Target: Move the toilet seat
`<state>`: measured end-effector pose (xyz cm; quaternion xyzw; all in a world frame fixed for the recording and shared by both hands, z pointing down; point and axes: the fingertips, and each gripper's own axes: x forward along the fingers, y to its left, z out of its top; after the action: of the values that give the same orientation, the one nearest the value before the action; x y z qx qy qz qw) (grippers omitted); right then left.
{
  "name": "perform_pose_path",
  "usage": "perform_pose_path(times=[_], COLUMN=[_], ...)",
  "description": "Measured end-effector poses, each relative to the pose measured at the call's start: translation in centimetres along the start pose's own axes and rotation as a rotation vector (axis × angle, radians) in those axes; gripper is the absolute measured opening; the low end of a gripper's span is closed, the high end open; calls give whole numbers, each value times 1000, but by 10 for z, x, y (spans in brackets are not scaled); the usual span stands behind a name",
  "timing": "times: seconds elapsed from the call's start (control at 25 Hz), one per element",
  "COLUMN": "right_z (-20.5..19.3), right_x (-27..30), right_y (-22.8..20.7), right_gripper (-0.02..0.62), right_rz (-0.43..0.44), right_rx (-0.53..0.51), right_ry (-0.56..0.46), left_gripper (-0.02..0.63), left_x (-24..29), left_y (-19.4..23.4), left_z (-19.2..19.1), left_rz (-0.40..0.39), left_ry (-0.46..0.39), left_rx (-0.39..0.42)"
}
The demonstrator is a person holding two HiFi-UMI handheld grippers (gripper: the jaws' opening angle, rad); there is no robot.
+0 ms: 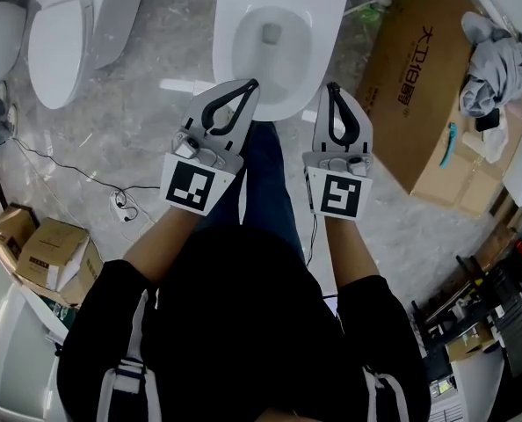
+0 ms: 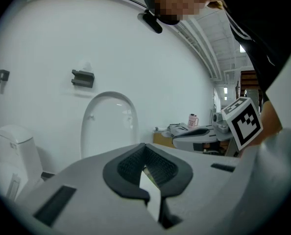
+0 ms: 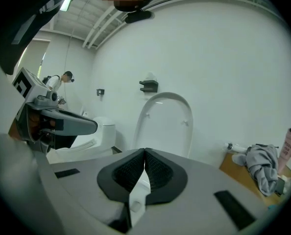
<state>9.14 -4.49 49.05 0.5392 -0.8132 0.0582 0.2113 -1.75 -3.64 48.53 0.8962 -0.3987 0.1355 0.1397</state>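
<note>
head view: toilet bowl (image 1: pixel 274 38); gripper views: upright toilet seat (image 3: pixel 166 126); left gripper (image 1: pixel 253 83), right gripper (image 1: pixel 331 86) closed.

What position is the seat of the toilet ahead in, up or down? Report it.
Up. The toilet seat stands upright against the wall, and the head view looks straight into the open bowl.

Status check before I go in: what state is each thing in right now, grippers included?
Toilet seat, raised upright behind the open bowl.
Left gripper, shut, empty.
Right gripper, shut, empty.
Neighbouring toilet, lid down.
Cardboard box, closed, grey cloth on top.
</note>
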Motion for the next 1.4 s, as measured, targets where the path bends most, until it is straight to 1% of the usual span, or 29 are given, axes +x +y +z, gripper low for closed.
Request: perform_pose_path(times=[0.12, 0.32, 0.48, 0.76, 1.0, 1.24, 1.4], right_z=[-15, -47, -76, -120, -145, -167, -183], right_x=[9, 18, 24, 30, 38, 46, 48], right_y=[0, 12, 18, 29, 32, 33, 33], right_gripper=[23, 23, 23, 23, 23, 23, 23], right_rz=[-7, 18, 28, 43, 51, 61, 58], right_rx=[16, -20, -22, -19, -3, -2, -6], right_ry=[2, 66, 103, 170, 205, 241, 270], left_gripper=[7, 8, 6, 8, 8, 7, 7], left_x=[6, 8, 12, 13, 17, 25, 30], left_y=[6, 20, 28, 31, 37, 42, 42], left_z=[-18, -45, -69, -111, -139, -162, -176], left_rz=[7, 29, 42, 52, 55, 47, 47], left_ry=[24, 60, 81, 122, 147, 178, 196], left_rx=[-18, -14, -30, -78, -112, -85, -89])
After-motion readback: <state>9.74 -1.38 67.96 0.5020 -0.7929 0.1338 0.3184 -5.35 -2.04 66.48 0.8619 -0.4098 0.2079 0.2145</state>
